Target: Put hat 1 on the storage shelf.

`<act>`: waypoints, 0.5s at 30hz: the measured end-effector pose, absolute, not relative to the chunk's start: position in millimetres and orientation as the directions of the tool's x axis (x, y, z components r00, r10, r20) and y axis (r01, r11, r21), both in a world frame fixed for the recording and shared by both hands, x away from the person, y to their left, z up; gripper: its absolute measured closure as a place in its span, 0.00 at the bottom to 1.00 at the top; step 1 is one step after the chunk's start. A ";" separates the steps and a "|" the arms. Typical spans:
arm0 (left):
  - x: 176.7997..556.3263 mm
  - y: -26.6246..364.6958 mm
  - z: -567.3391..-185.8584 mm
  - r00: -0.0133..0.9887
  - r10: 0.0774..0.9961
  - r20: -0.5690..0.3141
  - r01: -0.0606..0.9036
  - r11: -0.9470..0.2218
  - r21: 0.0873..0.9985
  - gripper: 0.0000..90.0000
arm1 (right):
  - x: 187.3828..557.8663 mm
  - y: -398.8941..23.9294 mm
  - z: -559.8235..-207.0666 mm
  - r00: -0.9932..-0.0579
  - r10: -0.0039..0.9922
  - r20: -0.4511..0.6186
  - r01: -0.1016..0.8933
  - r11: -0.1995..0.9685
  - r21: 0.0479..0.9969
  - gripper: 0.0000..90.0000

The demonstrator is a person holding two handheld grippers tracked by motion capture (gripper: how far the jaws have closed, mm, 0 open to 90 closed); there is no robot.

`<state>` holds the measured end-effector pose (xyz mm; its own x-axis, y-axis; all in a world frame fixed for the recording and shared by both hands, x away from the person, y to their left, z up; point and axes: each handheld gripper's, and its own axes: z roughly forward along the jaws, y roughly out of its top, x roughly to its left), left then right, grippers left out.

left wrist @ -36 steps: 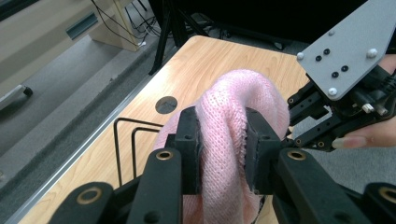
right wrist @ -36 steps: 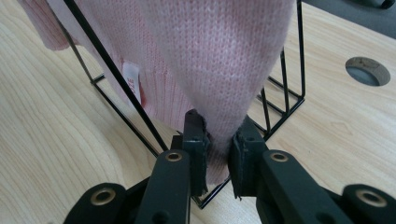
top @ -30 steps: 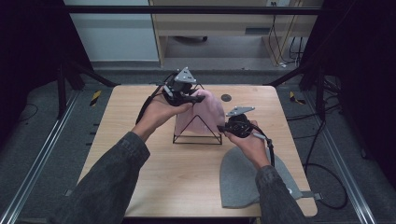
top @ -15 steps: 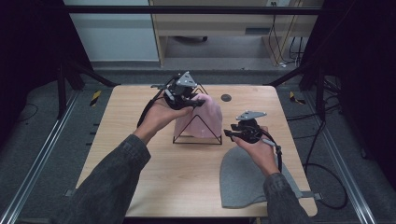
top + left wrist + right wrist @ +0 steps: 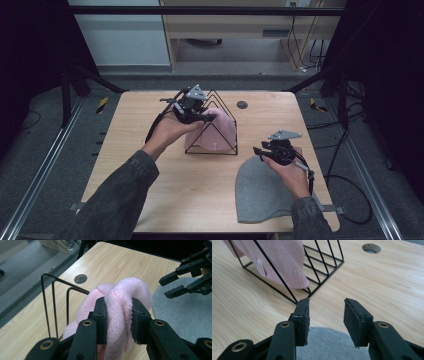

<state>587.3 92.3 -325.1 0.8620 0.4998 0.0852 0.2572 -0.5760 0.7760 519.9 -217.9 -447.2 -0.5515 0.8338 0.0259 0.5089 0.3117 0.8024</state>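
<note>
We see the left gripper (image 5: 196, 111) clamped on the pink hat (image 5: 220, 131) over the wire rack (image 5: 226, 150); the right gripper (image 5: 267, 151), empty, jaws just opening, sits right of it above the grey hat (image 5: 260, 192).

Left claw (image 5: 119, 315): pads clamped a bunched pink knit hat (image 5: 125, 297) above the tabletop (image 5: 120, 262); black wire rack (image 5: 53, 302) beside; grey hat (image 5: 185, 315) beyond.
</note>
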 end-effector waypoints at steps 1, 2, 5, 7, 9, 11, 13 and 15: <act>587.2 92.6 -326.4 0.860 0.504 0.079 0.263 -0.571 0.777 0.77 | 519.3 -219.9 -448.7 -0.549 0.835 0.028 0.511 0.309 0.802 0.62; 587.2 93.2 -327.3 0.860 0.504 0.074 0.267 -0.569 0.778 0.77 | 518.6 -221.3 -450.1 -0.546 0.837 0.028 0.515 0.308 0.800 0.62; 587.2 95.1 -327.6 0.857 0.510 0.072 0.271 -0.565 0.779 0.74 | 517.4 -225.2 -453.9 -0.538 0.843 0.032 0.525 0.305 0.795 0.61; 586.5 96.7 -328.3 0.858 0.509 0.066 0.273 -0.561 0.782 0.70 | 516.8 -227.7 -455.2 -0.533 0.846 0.029 0.526 0.304 0.795 0.61; 586.1 97.2 -328.6 0.858 0.510 0.063 0.275 -0.559 0.783 0.66 | 516.3 -228.4 -455.3 -0.528 0.848 0.035 0.530 0.297 0.794 0.61; 583.6 98.5 -328.3 0.856 0.514 0.055 0.274 -0.541 0.795 0.60 | 515.5 -231.2 -453.4 -0.525 0.851 0.028 0.529 0.300 0.794 0.60; 580.9 99.2 -326.7 0.854 0.518 0.052 0.270 -0.525 0.807 0.57 | 515.4 -233.1 -451.7 -0.519 0.854 0.019 0.527 0.303 0.794 0.59; 579.5 99.6 -325.2 0.852 0.521 0.051 0.268 -0.518 0.812 0.55 | 515.7 -234.2 -450.7 -0.518 0.855 0.015 0.526 0.305 0.794 0.58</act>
